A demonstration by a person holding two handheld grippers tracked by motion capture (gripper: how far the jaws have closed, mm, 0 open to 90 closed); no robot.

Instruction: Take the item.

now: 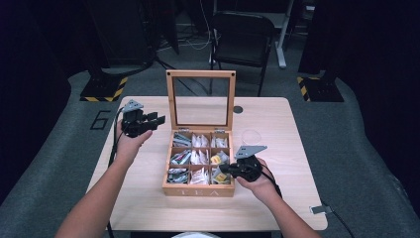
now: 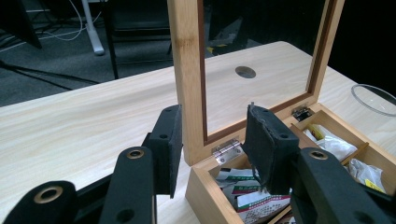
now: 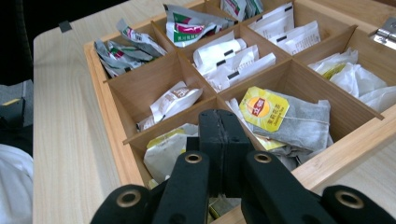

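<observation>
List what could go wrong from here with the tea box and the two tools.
1. The left tool straddles the upright lid with its pads apart; a nudge could swing the lid down onto the right tool.
2. The right tool's jaws are shut above the front right compartment; whether they hold a tea bag cannot be told, so it may lift away empty.
3. The clear cup stands close by the box and could be knocked.
</observation>
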